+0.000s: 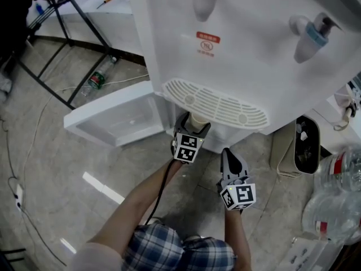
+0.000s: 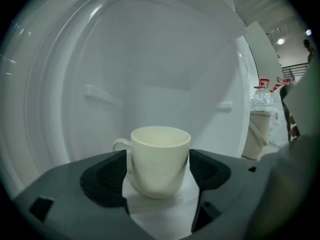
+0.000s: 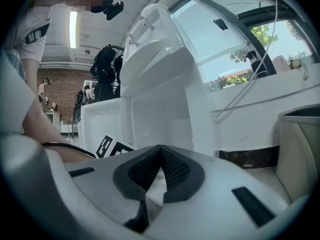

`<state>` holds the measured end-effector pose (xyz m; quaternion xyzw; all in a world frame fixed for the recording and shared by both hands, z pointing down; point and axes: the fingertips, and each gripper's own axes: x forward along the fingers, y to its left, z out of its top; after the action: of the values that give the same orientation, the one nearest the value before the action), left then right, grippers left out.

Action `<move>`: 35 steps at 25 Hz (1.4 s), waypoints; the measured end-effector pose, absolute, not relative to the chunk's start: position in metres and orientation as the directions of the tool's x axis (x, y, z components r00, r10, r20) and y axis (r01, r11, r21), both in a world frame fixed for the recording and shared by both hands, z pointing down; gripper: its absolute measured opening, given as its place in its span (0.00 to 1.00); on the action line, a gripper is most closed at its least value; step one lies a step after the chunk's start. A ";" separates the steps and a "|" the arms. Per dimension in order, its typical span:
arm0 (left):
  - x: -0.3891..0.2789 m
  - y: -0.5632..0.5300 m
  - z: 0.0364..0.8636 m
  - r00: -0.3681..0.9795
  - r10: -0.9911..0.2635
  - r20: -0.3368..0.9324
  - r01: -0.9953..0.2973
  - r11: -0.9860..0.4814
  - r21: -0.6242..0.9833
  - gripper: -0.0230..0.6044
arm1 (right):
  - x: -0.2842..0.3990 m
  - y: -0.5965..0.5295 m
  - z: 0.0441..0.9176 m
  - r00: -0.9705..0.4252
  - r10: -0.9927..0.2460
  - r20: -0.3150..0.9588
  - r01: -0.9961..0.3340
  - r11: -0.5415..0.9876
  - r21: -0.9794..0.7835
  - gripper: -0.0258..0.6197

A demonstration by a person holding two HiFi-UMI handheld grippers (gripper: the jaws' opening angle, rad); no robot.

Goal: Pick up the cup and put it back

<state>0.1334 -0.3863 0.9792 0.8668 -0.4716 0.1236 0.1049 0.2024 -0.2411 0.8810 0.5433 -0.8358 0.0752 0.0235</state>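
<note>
Setting: Grey tiled floor (image 1: 51,151) is spreading under a white water dispenser (image 1: 248,49), whose lower cabinet door (image 1: 115,120) is standing open to the left.

Left gripper (image 2: 157,171): its jaws are clamping the cup, with one black pad (image 2: 107,176) pressing on each side of the body.

Cup (image 2: 160,154): this cream cup is sitting upright between the pads, inside the dispenser's lower cabinet and just under the drip tray (image 1: 217,103). Its handle (image 2: 120,146) is sticking out at the left, just above the left pad.

Under the cup: a white surface is showing right below the base (whether the base is touching it, I cannot tell).

Right gripper (image 3: 160,159): its jaws are lying together with nothing between them. It is hanging low over the floor, just to the right of the left gripper and outside the cabinet.

Step in hand: the cup is being held at the cabinet mouth, so this is looking like either the lift or the return (the pictures are not settling which).

Doing it well: I would be holding the cup level and moving it straight along the line of the jaws. The drip tray overhead and the cabinet walls are leaving little room for tilting. The left pad should be staying off the handle. The grip should be loosening only once the base is resting flat, with the right gripper waiting clear.
</note>
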 end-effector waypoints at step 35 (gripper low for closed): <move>0.135 -0.361 0.952 0.604 -0.749 0.271 -0.778 -0.628 -0.004 0.64 | 0.213 -0.229 0.889 -0.373 -0.918 0.138 -0.926 0.358 -0.122 0.07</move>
<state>0.1348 -0.3610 0.9522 0.8938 -0.4272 0.1241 0.0573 0.2133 -0.2291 0.8891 0.5596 -0.8236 0.0896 0.0231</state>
